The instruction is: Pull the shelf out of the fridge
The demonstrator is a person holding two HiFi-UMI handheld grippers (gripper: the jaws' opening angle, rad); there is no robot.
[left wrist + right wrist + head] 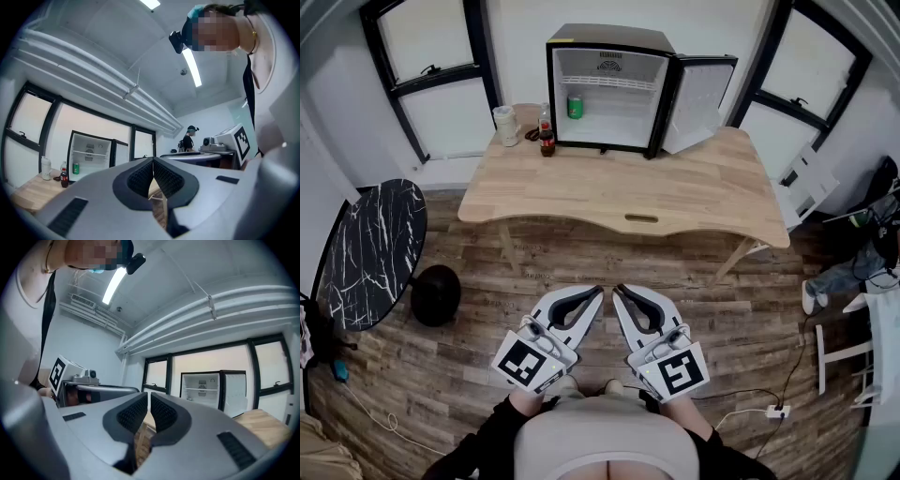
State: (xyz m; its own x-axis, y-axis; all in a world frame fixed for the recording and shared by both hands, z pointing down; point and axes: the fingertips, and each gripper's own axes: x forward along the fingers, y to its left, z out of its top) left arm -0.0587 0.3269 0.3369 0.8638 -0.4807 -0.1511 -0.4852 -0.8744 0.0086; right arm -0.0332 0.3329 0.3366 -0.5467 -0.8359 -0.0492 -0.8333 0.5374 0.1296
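Observation:
A small black fridge (609, 89) stands at the back of the wooden table (628, 192), its door (698, 94) swung open to the right. Inside, a white wire shelf (609, 82) runs across the upper part, with a green can (575, 106) on the floor below it. My left gripper (595, 293) and right gripper (621, 291) hang side by side close to my body, well short of the table, both shut and empty. In the left gripper view the shut gripper (153, 161) points toward the fridge (89, 154). The right gripper view shows the right gripper (149, 397) and the shelf (201, 389) far off.
A cola bottle (547, 131) and a pale jar (505, 125) stand left of the fridge. A black marble round table (370, 253) and a dark ball-shaped thing (436, 293) are at my left. White furniture (862, 347) and a power strip (776, 411) lie right. A person (189, 139) stands far away.

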